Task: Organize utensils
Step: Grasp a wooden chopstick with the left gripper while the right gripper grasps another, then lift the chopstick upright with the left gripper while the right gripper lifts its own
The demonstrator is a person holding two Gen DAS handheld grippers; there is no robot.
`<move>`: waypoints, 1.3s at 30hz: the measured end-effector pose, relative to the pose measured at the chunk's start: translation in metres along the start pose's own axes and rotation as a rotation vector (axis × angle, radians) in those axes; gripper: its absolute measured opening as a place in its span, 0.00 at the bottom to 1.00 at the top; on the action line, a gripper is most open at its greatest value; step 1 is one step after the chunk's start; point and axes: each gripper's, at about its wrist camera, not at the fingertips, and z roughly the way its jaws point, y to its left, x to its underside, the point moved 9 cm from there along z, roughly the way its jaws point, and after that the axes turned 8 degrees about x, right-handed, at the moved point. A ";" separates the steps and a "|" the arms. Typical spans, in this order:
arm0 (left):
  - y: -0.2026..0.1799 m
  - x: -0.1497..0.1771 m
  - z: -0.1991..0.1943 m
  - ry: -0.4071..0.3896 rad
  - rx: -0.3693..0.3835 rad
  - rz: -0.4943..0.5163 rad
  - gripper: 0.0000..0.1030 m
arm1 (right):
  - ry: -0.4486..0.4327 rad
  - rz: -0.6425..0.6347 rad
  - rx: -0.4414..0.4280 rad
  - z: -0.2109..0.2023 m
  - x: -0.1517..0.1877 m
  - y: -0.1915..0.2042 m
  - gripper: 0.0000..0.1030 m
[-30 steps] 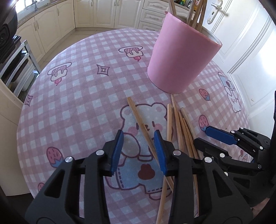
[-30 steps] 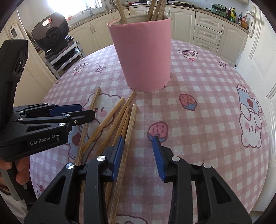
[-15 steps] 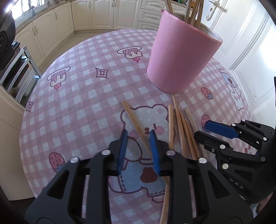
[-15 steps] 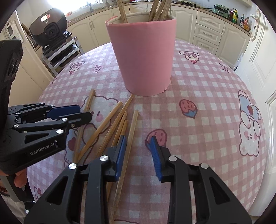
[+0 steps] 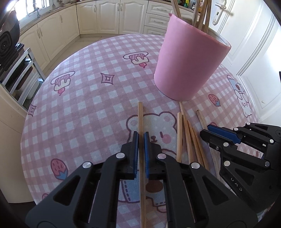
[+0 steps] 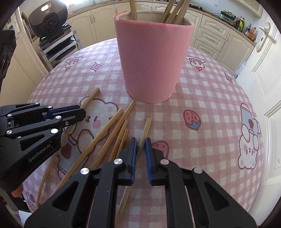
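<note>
A pink cup (image 5: 189, 64) holding several wooden chopsticks stands on the round table; it also shows in the right wrist view (image 6: 152, 59). Several loose chopsticks (image 6: 107, 131) lie in front of it. My left gripper (image 5: 140, 138) is shut on one chopstick (image 5: 140, 115), which points toward the cup. My right gripper (image 6: 140, 145) is shut on another chopstick (image 6: 145, 128) at the right of the pile. Each gripper shows in the other's view: the right one at right (image 5: 217, 135), the left one at left (image 6: 70, 112).
The table wears a pink checked cloth (image 5: 84, 105) with cartoon prints. A black appliance (image 6: 49, 21) sits on a metal rack beyond the table's left edge. Cream cabinets (image 5: 108, 15) line the back. A white door (image 6: 268, 73) stands at right.
Both grippers have closed from wide open, each onto a chopstick. The left gripper's chopstick has turned from slanted to straight ahead. Both grippers have shifted slightly toward the cup.
</note>
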 end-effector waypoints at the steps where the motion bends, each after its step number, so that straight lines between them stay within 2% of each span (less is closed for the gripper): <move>1: 0.001 0.001 -0.001 0.000 0.007 -0.006 0.06 | 0.000 0.004 -0.005 0.000 -0.001 0.002 0.08; 6: 0.005 0.005 -0.012 -0.001 0.041 -0.036 0.06 | -0.012 0.042 -0.044 -0.007 0.003 -0.002 0.04; 11: 0.003 0.001 -0.040 -0.047 0.066 -0.028 0.06 | -0.054 0.077 -0.086 -0.030 0.000 -0.007 0.04; 22: -0.021 -0.026 -0.130 -0.210 0.116 0.036 0.06 | -0.241 0.135 -0.162 -0.115 -0.026 -0.017 0.04; 28: -0.041 -0.038 -0.170 -0.301 0.121 0.079 0.06 | -0.339 0.143 -0.171 -0.152 -0.038 -0.026 0.04; 39: -0.071 -0.070 -0.217 -0.431 0.144 0.129 0.06 | -0.532 0.195 -0.183 -0.208 -0.067 -0.042 0.04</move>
